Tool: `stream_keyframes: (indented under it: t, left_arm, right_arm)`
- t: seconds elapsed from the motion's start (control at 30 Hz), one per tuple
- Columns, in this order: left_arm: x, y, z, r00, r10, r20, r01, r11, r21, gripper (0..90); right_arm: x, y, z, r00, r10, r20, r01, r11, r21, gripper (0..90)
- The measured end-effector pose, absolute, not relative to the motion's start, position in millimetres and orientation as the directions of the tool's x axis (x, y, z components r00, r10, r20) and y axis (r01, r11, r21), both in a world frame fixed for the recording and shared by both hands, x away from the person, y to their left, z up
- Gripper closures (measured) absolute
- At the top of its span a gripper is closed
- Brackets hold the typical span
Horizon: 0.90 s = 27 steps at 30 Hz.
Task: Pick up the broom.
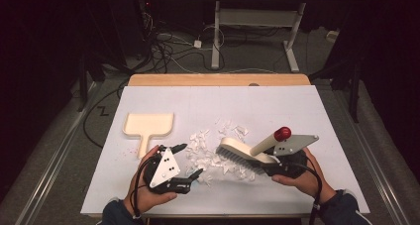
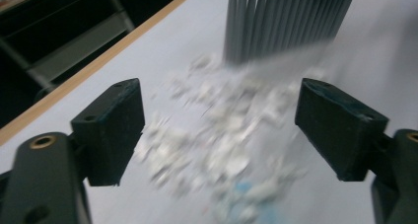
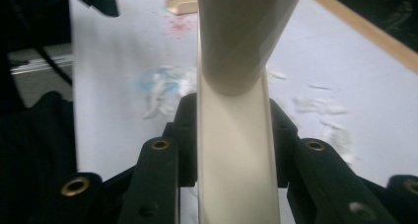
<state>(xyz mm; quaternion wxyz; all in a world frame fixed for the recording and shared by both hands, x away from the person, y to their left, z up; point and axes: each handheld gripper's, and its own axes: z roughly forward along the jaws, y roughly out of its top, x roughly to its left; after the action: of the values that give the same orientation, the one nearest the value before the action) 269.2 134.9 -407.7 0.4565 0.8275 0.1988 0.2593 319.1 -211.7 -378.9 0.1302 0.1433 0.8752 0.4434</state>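
Observation:
A cream hand brush with grey bristles and a red-tipped handle rests bristles-down at the right edge of a pile of white paper scraps. My right gripper is shut on the brush's cream back, its jaws pressed against both sides. My left gripper stands open at the left of the pile, nothing between its jaws. In the left gripper view the scraps lie ahead of the open jaws, with the grey bristles beyond. A cream dustpan lies flat at the left.
A white sheet covers the wooden table. Small red specks dot the sheet near the dustpan's handle. Cables and a metal desk frame stand on the floor beyond the far edge.

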Motion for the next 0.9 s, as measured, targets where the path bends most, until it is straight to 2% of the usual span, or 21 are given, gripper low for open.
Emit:
stream_keyframes:
  t: [0.07,0.27,0.43,0.53,0.73,0.9]
  left_arm:
    - [268.1,143.9,-416.0,0.757,0.59,0.281,0.107,-0.536,0.837,17.6]
    - [274.0,172.8,-439.9,0.699,0.651,0.297,0.187,-0.567,0.802,17.5]
    - [278.6,195.9,-455.4,0.64,0.709,0.295,0.267,-0.565,0.781,17.5]
    - [276.3,207.8,-460.3,0.621,0.741,0.256,0.304,-0.528,0.793,17.6]
    - [269.5,215.8,-467.0,0.609,0.755,0.243,0.328,-0.518,0.79,18.0]
    - [266.9,211.0,-469.8,0.613,0.734,0.292,0.306,-0.561,0.769,17.4]
  right_arm:
    - [320.8,-214.3,-377.1,-0.918,0.38,-0.108,0.138,0.565,0.814,68.0]
    - [333.9,-229.8,-370.9,-0.868,0.485,-0.105,0.2,0.536,0.82,68.0]
    - [342.0,-239.1,-370.9,-0.846,0.525,-0.095,0.23,0.519,0.823,68.0]
    - [346.0,-244.3,-371.0,-0.808,0.574,-0.131,0.247,0.533,0.809,68.0]
    - [360.8,-256.2,-373.8,-0.723,0.667,-0.178,0.301,0.536,0.789,68.0]
    - [372.6,-259.8,-375.6,-0.682,0.698,-0.22,0.314,0.55,0.774,68.0]
